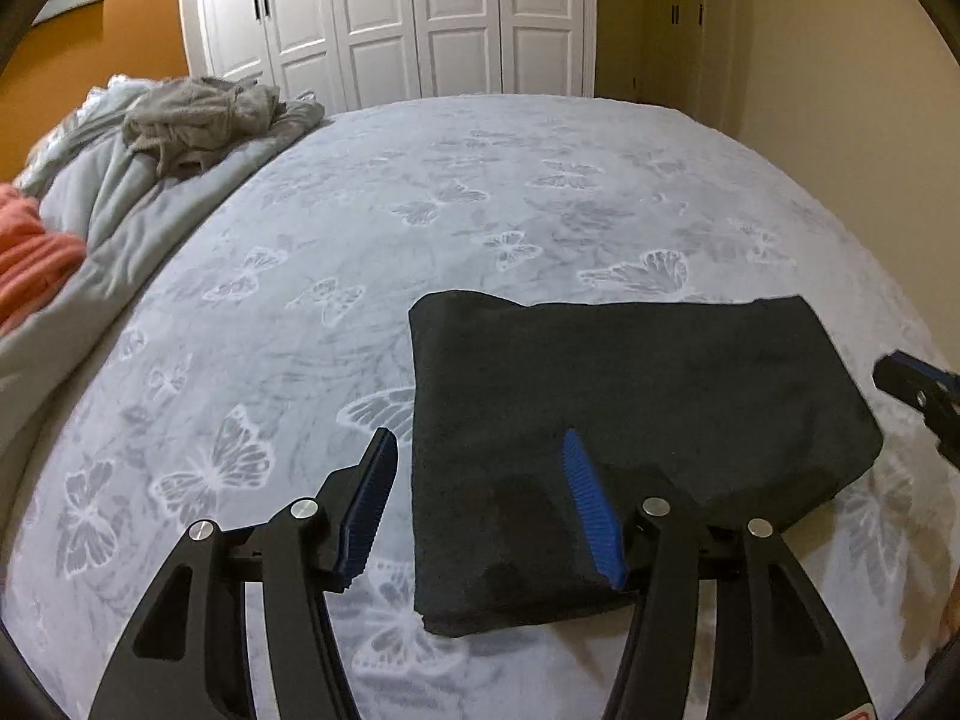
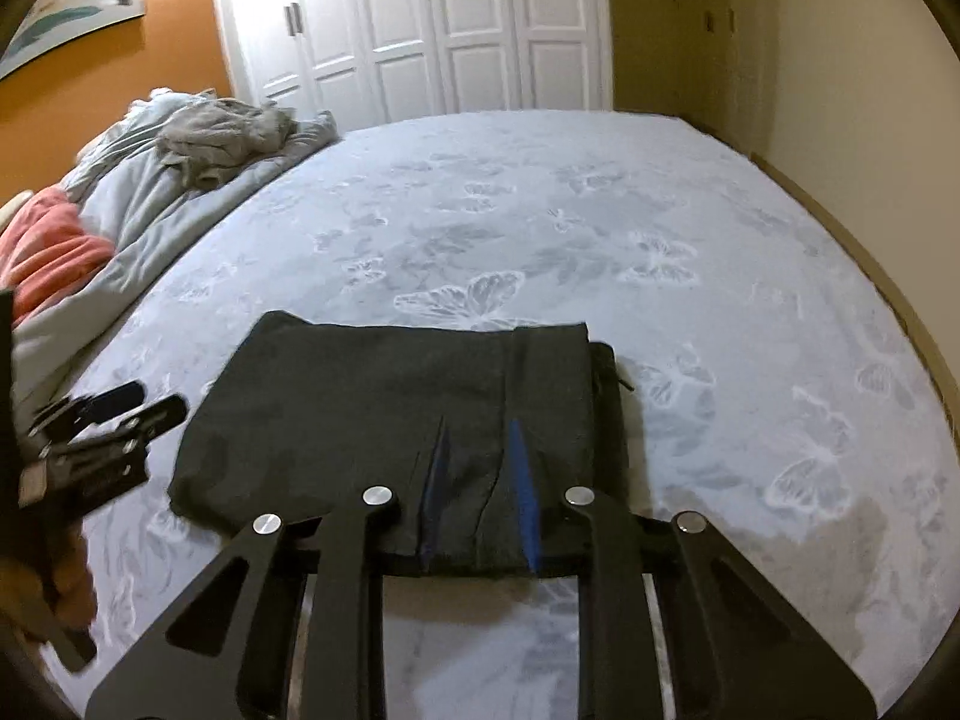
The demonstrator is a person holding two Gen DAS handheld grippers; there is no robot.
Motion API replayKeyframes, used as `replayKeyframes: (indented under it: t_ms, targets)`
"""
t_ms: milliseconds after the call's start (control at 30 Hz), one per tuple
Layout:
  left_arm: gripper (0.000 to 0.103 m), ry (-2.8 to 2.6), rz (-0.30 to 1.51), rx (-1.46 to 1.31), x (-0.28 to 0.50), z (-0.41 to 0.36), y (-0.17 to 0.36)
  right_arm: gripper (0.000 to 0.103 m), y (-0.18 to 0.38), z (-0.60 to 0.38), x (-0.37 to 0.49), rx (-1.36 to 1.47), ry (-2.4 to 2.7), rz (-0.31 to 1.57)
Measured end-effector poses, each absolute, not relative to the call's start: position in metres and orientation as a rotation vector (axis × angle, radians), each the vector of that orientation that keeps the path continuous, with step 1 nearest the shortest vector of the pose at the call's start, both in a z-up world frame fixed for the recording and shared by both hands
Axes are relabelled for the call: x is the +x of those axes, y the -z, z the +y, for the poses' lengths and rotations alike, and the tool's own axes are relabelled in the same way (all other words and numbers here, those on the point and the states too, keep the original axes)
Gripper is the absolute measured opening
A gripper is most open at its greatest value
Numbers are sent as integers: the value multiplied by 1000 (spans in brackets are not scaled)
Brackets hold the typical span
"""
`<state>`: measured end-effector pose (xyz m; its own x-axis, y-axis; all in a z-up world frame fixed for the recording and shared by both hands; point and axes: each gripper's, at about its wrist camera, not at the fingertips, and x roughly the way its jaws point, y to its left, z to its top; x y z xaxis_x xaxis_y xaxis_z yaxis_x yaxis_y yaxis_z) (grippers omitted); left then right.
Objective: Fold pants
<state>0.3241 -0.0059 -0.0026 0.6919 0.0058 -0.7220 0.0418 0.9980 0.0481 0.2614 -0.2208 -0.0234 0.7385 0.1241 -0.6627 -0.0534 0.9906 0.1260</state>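
Observation:
Dark pants [image 1: 630,396] lie folded into a flat rectangle on the butterfly-print bedspread [image 1: 420,228]. My left gripper [image 1: 479,435] is open and wide, straddling the pants' left edge. Its right finger hangs over the cloth and its left finger over the bedspread, with nothing pinched. In the right wrist view the pants [image 2: 372,396] fill the near middle. My right gripper [image 2: 480,423] hovers over their near edge with its jaws a narrow gap apart. That edge lies straight and unbunched. Each gripper shows at the other view's edge: the right gripper [image 1: 894,375] and the left gripper [image 2: 156,399].
A rumpled grey duvet [image 1: 120,192], a grey garment [image 1: 198,120] and an orange blanket [image 1: 30,246] are heaped along the bed's left side. White wardrobe doors [image 1: 390,12] stand behind the bed and a cream wall [image 2: 840,90] runs along its right side. A hand [image 2: 66,594] shows at lower left.

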Motion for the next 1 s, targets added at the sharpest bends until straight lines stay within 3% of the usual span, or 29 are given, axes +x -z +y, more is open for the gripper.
replayKeyframes:
  t_ms: [200,500,567,600,700,733,833,933,1000]
  targets:
    - [56,29,827,53,329,-4,14,22,51,-257,266,228,-17,805]
    - [56,29,846,59,329,-5,22,22,56,-232,262,127,-70,825]
    - [58,35,866,57,327,0,29,23,87,-230,265,76,-35,938]
    - [64,38,881,53,327,5,33,24,92,-229,255,47,-46,879]
    - [65,57,942,-23,329,26,46,26,81,-227,244,24,-48,894]
    - [67,69,968,-88,329,37,50,31,76,-229,242,45,-50,894]
    - [72,92,995,-282,328,62,61,81,58,-250,243,129,19,833]
    - [75,96,1030,-420,333,73,76,83,74,-259,260,172,11,924]
    - [73,86,995,-473,338,74,82,77,99,-261,274,238,-17,1007]
